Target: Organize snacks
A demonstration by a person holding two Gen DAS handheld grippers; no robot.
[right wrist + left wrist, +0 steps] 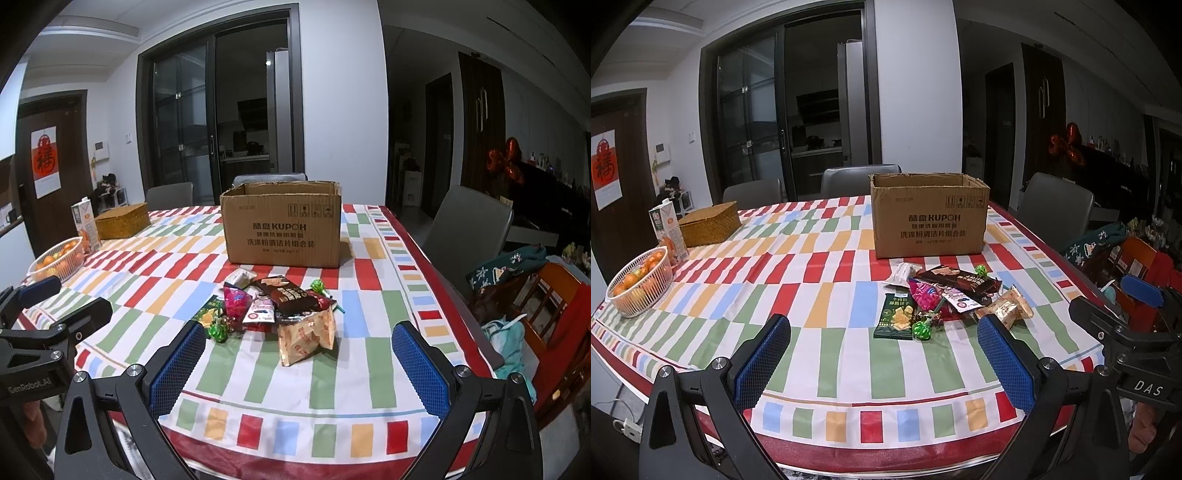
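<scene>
Corrugated brown cardboard box, top flaps open, printed text on its near face, stands upright on the table's glossy striped cloth (red, green, blue, orange and white bars). Directly in front of the box, a loose pile of snacks lies flat on the cloth: dark green cracker packet, crinkled tan foil pouch, dark brown glossy packet, pink wrapper, green-foil lollipops. Wrappers overlap one another; none is inside the box as far as can be seen.

Left gripper: blue textured pads spread wide, nothing between them, held above the near table edge. Right gripper: likewise spread wide and empty.

Far left of the table: white plastic mesh basket of oranges, juice carton, woven wicker box.
</scene>
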